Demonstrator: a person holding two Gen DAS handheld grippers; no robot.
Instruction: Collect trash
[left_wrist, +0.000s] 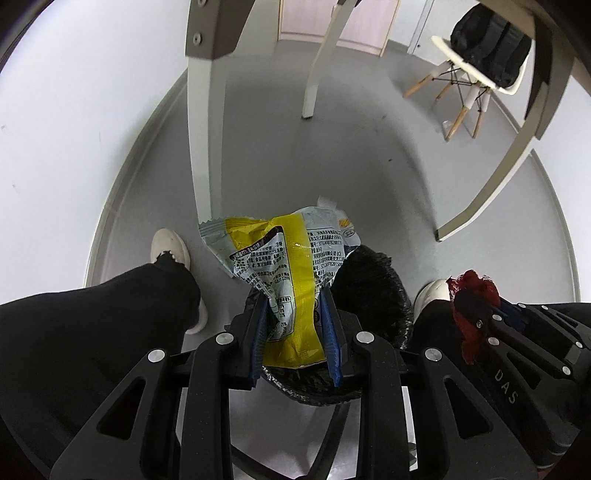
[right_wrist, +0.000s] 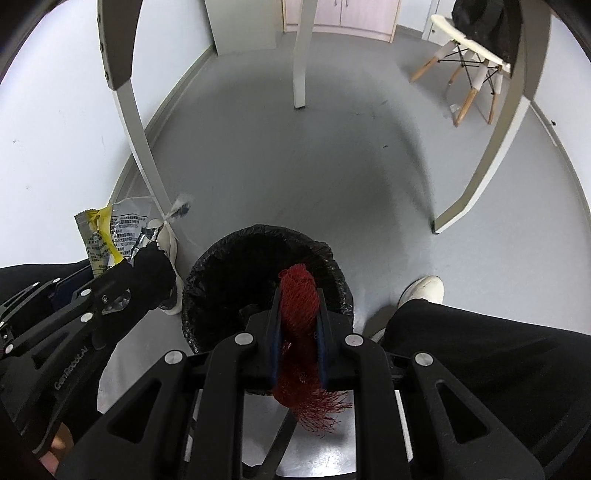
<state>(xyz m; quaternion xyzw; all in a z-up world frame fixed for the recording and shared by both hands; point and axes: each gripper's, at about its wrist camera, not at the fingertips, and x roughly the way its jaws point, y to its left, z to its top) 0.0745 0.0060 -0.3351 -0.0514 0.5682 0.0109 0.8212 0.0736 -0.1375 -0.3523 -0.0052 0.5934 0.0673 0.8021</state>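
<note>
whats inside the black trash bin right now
The right wrist view shows only dark liner inside the trash bin. The red mesh net, clamped in the right tool, and that tool's body cover the near part and bottom, so any contents there stay hidden.

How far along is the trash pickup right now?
Both pieces are picked up: the left claw grips a yellow snack wrapper, the right claw a red mesh net bag. Both hover above the black-lined trash bin. Left: release them.
</note>
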